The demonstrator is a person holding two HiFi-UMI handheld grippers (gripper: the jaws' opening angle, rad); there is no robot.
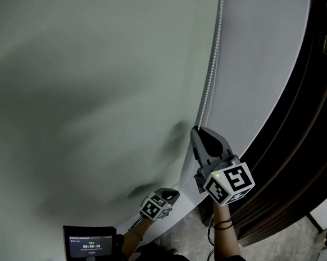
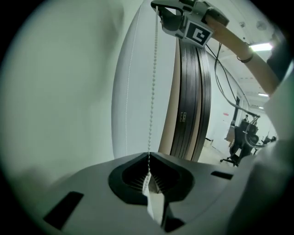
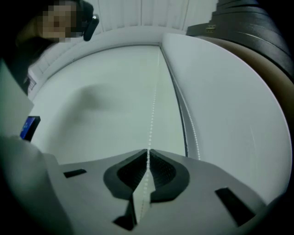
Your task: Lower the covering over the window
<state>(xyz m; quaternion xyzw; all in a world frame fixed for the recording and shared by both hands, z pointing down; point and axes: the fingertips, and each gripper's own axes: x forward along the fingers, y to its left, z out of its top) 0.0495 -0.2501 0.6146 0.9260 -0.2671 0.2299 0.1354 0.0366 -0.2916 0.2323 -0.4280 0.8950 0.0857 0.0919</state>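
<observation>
White chain [image 1: 213, 63], one, two grippers [image 2: 148, 160] [image 3: 147, 153] clamped on

Right gripper [image 1: 197, 133] on bead chain [image 1: 213, 58] (hanging straight), left gripper [image 1: 171, 196] lower, pale blind [image 1: 87, 93].

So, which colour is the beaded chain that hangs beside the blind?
White; the thin beaded pull chain shows best in the left gripper view.
</observation>
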